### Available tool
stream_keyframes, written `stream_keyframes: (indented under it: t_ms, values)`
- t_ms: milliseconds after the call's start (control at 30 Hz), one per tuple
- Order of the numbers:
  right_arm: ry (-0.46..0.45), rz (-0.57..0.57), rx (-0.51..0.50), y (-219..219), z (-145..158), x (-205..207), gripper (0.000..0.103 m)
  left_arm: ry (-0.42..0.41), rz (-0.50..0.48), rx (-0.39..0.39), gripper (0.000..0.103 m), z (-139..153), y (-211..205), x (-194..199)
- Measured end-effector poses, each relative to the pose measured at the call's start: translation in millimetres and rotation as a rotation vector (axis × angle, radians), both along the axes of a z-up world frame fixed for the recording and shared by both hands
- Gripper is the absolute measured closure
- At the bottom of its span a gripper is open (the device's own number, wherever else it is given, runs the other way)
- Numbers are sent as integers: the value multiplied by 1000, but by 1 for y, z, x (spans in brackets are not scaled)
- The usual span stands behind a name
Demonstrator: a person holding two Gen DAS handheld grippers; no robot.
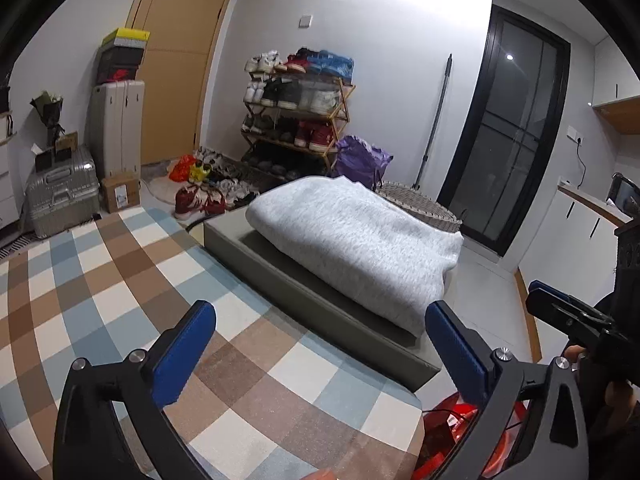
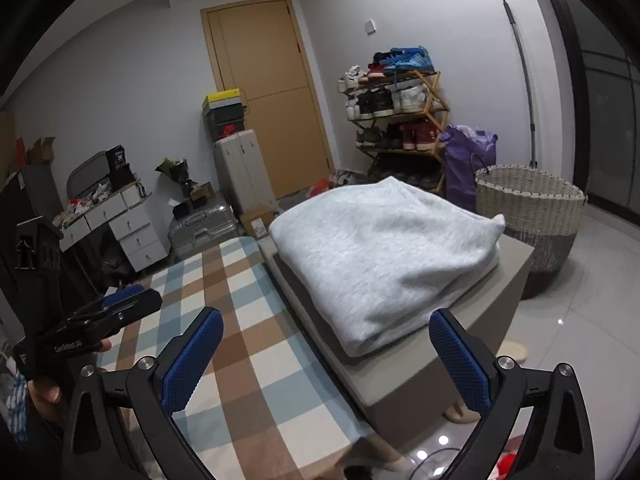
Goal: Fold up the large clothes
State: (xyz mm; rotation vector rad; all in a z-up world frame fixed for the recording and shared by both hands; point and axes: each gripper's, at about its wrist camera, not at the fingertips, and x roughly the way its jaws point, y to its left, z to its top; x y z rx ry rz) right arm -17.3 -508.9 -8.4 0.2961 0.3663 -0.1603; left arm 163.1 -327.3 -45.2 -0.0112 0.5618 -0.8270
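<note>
Left wrist view: left gripper spread wide, nothing between its pads, short of the grey sweatshirt. Right gripper likewise spread and empty; both hang clear of the cloth.

Sweatshirt lies folded into a thick block on a grey cushion pad, reaching towards the pad's near right corner. Fold looks done or nearly so.

Risks, as judged: the top layer bulges and its near edge sits loose, so a brush from either gripper could flip it open. The block overhangs towards the pad's right edge; a nudge could slide it to the tiled floor.

Surface: pad sits on a checked blue, brown and white cloth.

Room: woven basket beyond the pad's far right corner, shoe rack, suitcases, purple bag, wooden door.
</note>
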Motion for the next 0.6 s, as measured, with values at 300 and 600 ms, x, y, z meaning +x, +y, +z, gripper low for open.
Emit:
stream_keyframes:
  t_ms: [300,600]
  values:
    - [-40,-9,-18,6,7,-5,0,-59,-13,0,1,5,3,-7]
    - [-69,-6,-34,9,9,-6,0,-87,-21,-5,1,8,2,-8]
